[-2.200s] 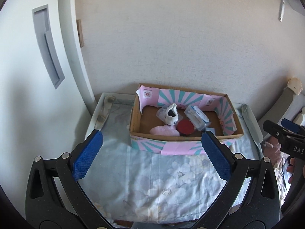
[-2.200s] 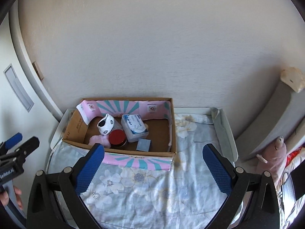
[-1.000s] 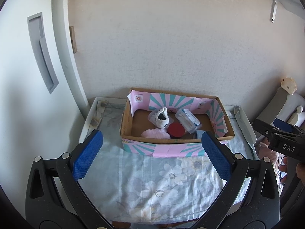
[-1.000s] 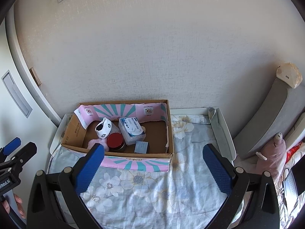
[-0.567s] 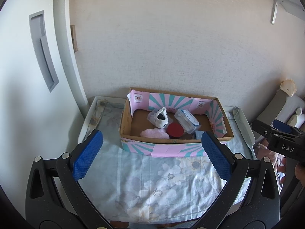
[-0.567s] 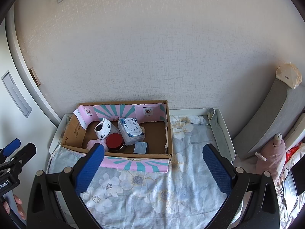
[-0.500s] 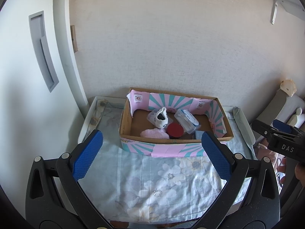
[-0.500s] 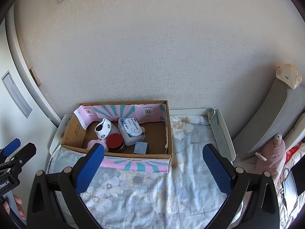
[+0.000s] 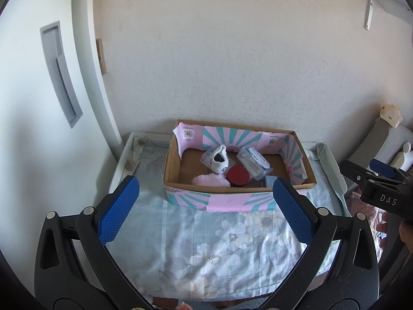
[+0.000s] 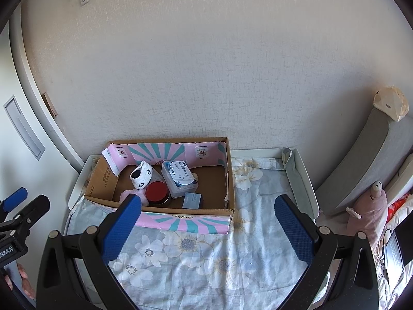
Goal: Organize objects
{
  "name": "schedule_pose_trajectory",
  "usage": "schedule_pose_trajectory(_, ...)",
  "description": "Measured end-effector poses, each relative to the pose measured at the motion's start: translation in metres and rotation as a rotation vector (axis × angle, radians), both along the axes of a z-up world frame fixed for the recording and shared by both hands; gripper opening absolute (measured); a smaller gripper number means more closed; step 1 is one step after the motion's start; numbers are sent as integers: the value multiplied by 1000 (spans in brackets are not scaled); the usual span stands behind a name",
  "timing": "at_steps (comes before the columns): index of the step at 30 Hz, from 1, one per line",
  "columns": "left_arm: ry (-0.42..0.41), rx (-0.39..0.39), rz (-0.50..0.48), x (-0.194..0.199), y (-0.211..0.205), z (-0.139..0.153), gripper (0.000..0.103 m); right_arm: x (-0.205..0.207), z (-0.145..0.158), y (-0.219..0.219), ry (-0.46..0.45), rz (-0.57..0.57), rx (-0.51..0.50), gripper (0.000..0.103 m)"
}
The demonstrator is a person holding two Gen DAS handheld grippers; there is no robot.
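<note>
Right wrist view: floral-sheeted table [image 10: 196, 263] against white textured wall [image 10: 206, 64].

The box [image 9: 240, 173] wall is hiding part of the blue pack [image 9: 269, 180]. The right finger [image 10: 122, 228] is covering the pink cloth [image 10: 126, 195]. The laptop [image 10: 393, 253] is running off-frame.

- Left gripper [image 9: 206, 206]: jaws spread wide, blue pads [image 9: 118, 208] facing each other, nothing between them; held level, pointing forward and down.
- Right gripper [image 10: 207, 222]: same pose, jaws wide apart, nothing held.
- The two sit side by side, each at the edge of the other's view.
- Fingers of the left hand [image 10: 22, 276] show under the handle; grip probably loose, hard to tell.
</note>
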State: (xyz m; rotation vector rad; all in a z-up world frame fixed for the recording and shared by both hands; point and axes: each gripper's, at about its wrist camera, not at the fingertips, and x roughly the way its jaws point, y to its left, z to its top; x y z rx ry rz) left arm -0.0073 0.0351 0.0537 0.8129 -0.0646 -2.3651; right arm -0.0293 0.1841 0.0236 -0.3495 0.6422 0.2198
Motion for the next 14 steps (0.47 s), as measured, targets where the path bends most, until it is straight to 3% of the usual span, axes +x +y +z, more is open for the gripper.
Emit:
schedule_pose_trajectory(11,42,-133,51,5,13,8,103,-1,1,0,-6,1,7,103)
schedule_pose_trajectory(14,47,-112,43,4,9,8,103,-1,1,1,-6,4,4,103)
